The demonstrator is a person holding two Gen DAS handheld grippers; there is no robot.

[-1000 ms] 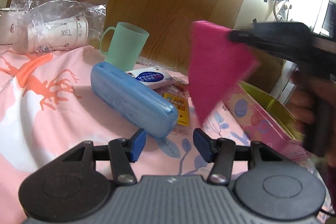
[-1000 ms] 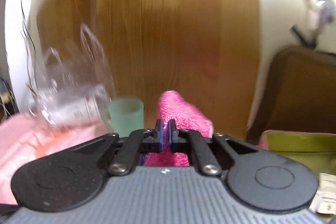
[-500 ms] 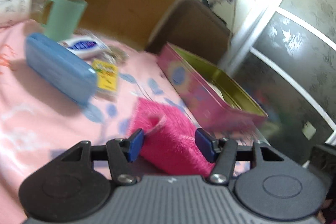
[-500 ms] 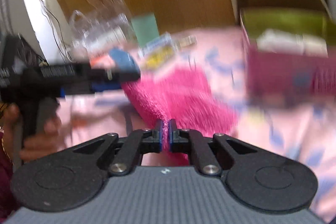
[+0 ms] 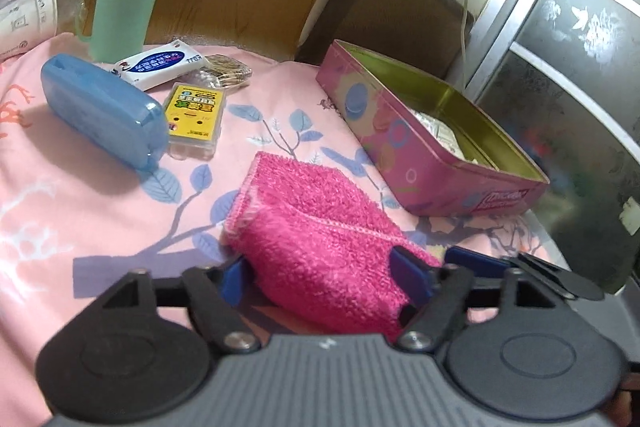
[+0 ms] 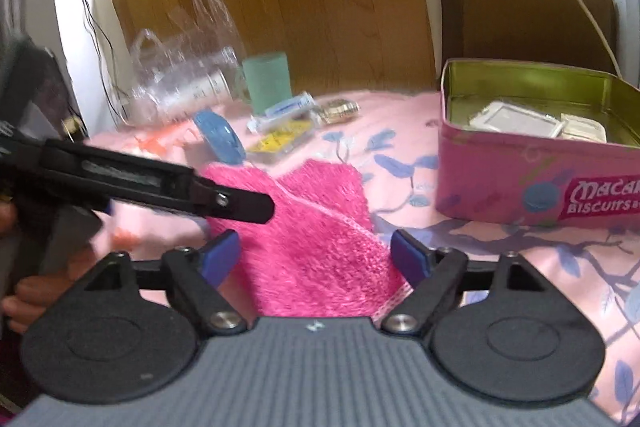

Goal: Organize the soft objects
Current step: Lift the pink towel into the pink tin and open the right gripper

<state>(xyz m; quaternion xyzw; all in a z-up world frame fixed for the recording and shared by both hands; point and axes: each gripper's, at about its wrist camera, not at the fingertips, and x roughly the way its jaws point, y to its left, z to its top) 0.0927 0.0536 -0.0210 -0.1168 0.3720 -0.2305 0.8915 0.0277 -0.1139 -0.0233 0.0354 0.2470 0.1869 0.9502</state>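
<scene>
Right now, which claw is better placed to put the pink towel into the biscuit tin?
Probably the right claw: its jaws are opening around the towel, and the tin sits on its side.

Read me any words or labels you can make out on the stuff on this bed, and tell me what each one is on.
"Macar" over "BISCUITS", both cut off at the picture edge: side label of the pink tin.
White and blue packet: print too blurred to read.
Yellow card box: print too small to read.
Paper cups: marks unreadable.
</scene>
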